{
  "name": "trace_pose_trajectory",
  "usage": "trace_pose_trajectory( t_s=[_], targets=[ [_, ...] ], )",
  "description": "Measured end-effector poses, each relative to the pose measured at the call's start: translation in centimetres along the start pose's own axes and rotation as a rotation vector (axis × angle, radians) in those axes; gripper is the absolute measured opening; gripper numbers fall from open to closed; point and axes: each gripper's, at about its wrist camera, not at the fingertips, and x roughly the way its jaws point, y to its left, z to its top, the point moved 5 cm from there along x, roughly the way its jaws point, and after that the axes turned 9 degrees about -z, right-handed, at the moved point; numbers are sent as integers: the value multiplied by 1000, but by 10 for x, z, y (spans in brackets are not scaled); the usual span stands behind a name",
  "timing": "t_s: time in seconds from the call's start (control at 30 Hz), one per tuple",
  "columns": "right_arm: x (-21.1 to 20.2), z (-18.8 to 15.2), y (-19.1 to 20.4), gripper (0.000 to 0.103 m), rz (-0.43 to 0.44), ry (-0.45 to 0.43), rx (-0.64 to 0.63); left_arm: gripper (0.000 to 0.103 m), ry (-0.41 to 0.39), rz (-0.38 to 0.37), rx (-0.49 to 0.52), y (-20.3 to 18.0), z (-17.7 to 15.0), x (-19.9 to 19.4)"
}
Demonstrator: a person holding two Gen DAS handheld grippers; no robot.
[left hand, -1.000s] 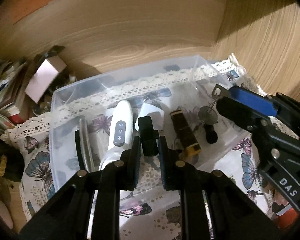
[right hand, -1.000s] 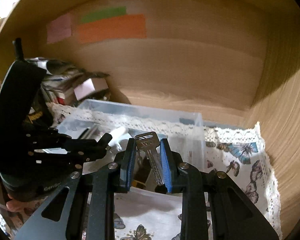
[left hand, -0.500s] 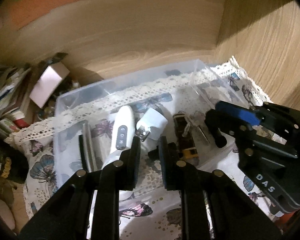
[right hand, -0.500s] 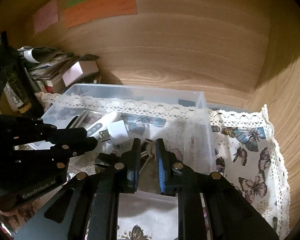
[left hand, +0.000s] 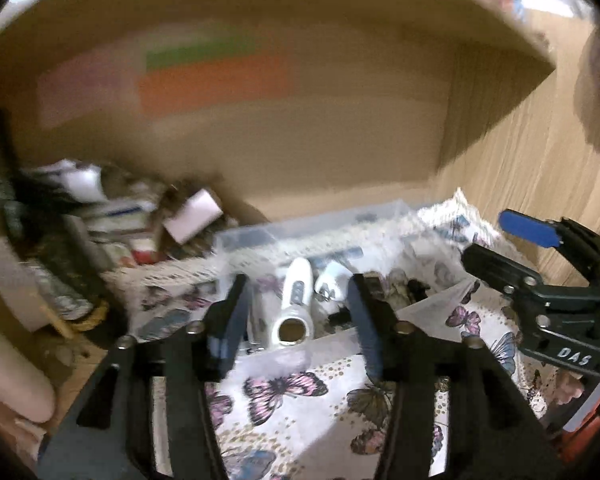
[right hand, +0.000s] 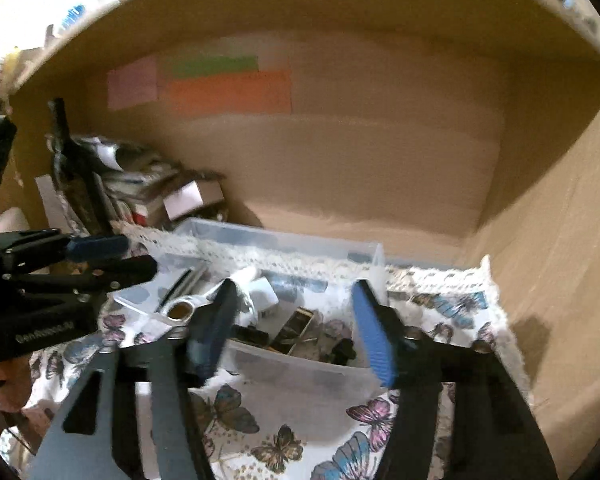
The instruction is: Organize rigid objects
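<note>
A clear plastic box [left hand: 312, 224] [right hand: 300, 372] stands on a butterfly cloth. In it lie a white handheld device [left hand: 296, 300] [right hand: 204, 300], a white charger plug [left hand: 332, 284] [right hand: 266, 294], a brown and yellow lighter [right hand: 294, 330], a small black piece [right hand: 342, 350] and keys [right hand: 316, 344]. My left gripper [left hand: 298, 332] is open and empty, just in front of the box. My right gripper [right hand: 296, 332] is open and empty, at the box's near wall. Both views are blurred.
A butterfly cloth [left hand: 284, 396] [right hand: 260, 432] with a lace edge covers the shelf. A heap of papers and small boxes [left hand: 100, 216] [right hand: 140, 192] fills the back left corner. Wooden walls [right hand: 380, 160] close the back and right. Coloured paper notes [right hand: 220, 84] are stuck on the back wall.
The left gripper let go of the black piece and the right gripper let go of the keys; both lie in the box. Both grippers opened wide and drew back from the box.
</note>
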Motion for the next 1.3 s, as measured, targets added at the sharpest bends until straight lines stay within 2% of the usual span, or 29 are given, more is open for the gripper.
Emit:
trace_pose_trajectory(
  t_s=[0.1, 0.2, 0.27, 0.3, 0.43, 0.77, 1.3],
  targets=[
    [-29, 4, -1, 82, -7, -67, 1, 64, -83, 28, 15, -5, -1, -35],
    [-58, 6, -2, 90, -13, -139, 7, 79, -183, 61, 28, -15, -2, -73],
    [-73, 6, -2, 98, -8, -169, 17, 92, -237, 68, 25, -22, -4, -93],
    [-80, 6, -1, 103, -7, -184, 24, 95, -257, 70, 25, -26, -5, -100],
    [-108, 3, 0, 103, -11, -246, 31, 102, -329, 67, 24, -40, -10, -127],
    [-147, -5, -1, 103, -53, -335, 42, 103, -390, 63, 31, -60, -16, -154],
    [-153, -8, -2, 103, -54, -337, 63, 103, -415, 68, 36, -67, -18, -163]
  ],
)
